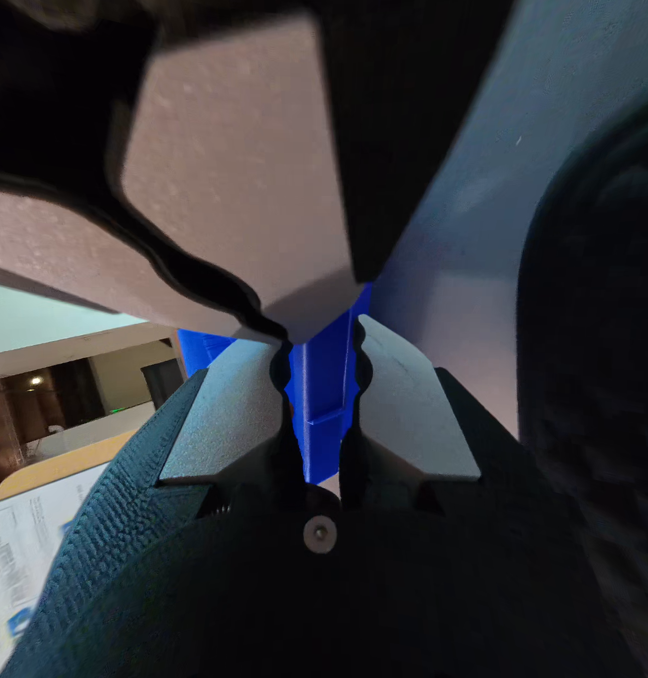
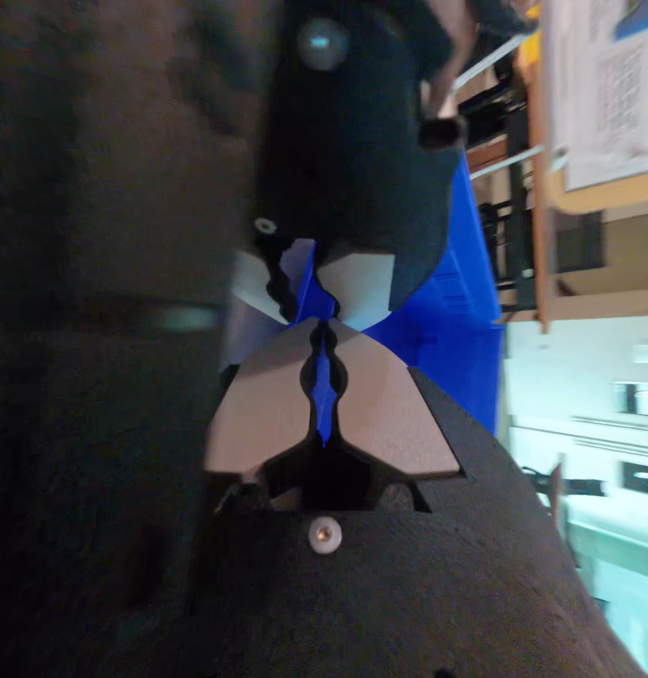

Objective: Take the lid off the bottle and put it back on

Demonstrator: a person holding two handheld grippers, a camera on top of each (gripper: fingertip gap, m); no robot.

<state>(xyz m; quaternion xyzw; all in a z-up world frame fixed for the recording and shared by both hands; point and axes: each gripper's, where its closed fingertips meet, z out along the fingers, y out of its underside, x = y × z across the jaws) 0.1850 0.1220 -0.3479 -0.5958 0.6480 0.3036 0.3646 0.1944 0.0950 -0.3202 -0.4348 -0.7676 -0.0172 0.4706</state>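
Because your two hand-held grippers meet tip to tip at frame centre, no bottle or lid shows; the left hand-held gripper (image 1: 322, 367) stands slightly apart, the right hand-held gripper (image 2: 324, 352) nearly together, before a blue crate (image 2: 443, 348).

obj: blue plastic item (image 1: 324, 411) | lid/bottle: can't tell | pos: wedged btwn gripper fingers, both views
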